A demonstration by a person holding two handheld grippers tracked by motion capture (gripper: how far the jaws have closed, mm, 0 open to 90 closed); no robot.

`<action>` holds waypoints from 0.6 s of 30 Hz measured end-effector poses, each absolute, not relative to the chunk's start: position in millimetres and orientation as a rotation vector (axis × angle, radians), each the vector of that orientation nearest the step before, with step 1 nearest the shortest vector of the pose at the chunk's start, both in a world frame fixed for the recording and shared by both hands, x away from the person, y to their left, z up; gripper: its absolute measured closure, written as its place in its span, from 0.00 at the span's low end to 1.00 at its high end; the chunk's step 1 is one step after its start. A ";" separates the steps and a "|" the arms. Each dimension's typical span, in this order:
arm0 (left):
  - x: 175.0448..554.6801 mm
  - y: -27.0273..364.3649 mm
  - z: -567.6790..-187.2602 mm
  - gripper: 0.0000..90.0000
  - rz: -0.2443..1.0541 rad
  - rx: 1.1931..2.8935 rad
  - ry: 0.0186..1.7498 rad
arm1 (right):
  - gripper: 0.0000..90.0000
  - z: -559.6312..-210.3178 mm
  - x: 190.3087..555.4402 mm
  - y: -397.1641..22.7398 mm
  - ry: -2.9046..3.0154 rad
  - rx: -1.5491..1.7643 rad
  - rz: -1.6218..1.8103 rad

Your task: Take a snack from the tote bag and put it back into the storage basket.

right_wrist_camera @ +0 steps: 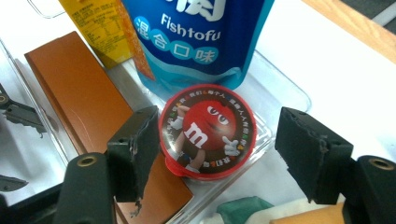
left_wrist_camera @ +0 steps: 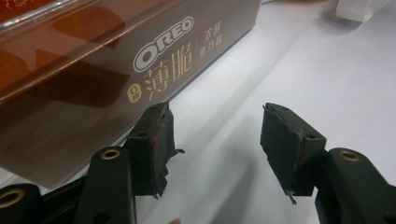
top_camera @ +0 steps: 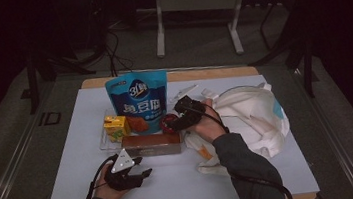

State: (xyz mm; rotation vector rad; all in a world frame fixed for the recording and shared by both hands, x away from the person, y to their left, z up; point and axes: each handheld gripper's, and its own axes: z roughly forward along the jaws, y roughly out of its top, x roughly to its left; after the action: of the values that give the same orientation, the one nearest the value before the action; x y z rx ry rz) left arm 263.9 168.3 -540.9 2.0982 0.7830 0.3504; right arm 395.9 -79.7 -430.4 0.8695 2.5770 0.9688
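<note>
The room behind was dark, with metal table legs and loose cables on a grey floor, and the work lay on a white table (top_camera: 183,179) edged in pale wood. A clear plastic tray (right_wrist_camera: 285,95) held the snacks: a tall glossy blue fish tofu pouch (top_camera: 138,103) standing upright, a small yellow carton (top_camera: 116,127) beside it, a long brown Oreo box (top_camera: 151,144) along the tray's near side, and a round red M&M's tub (right_wrist_camera: 208,130) with a shiny printed lid, set at the pouch's foot against the end of the box. The right gripper (right_wrist_camera: 219,149) hung over that tub with its jaws spread to either side of it; the left pad looked very near or touching the rim, the right pad stood clearly off it, so nothing was gripped yet. The left gripper (left_wrist_camera: 215,149) rested low on the table by the Oreo box, jaws parted and empty, one pad just beside the box's face. A crumpled white cloth bag (top_camera: 252,116) lay to the right. The likely trouble was the tub's smooth, curved wall: pads closing off-centre could squirt it sideways into the pouch and topple that light, top-heavy bag. The frayed pad edges might also catch the lid's thin lip and tilt the tub.
</note>
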 end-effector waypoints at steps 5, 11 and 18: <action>264.0 168.5 -540.8 0.48 0.350 2.100 0.784 | 0.35 -426.9 394.1 -84.0 2.572 0.863 0.970; 264.3 168.6 -540.8 0.48 0.348 2.099 0.786 | 0.37 -421.7 391.1 -90.6 2.570 0.853 0.944; 264.6 168.6 -540.9 0.48 0.347 2.100 0.788 | 0.37 -417.5 387.0 -101.5 2.568 0.846 0.919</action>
State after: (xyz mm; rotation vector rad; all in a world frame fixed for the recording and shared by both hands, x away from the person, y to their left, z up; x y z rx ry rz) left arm 264.6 168.6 -540.9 2.0999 0.7875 0.3467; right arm 387.0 -101.5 -417.5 0.8456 2.5680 0.9190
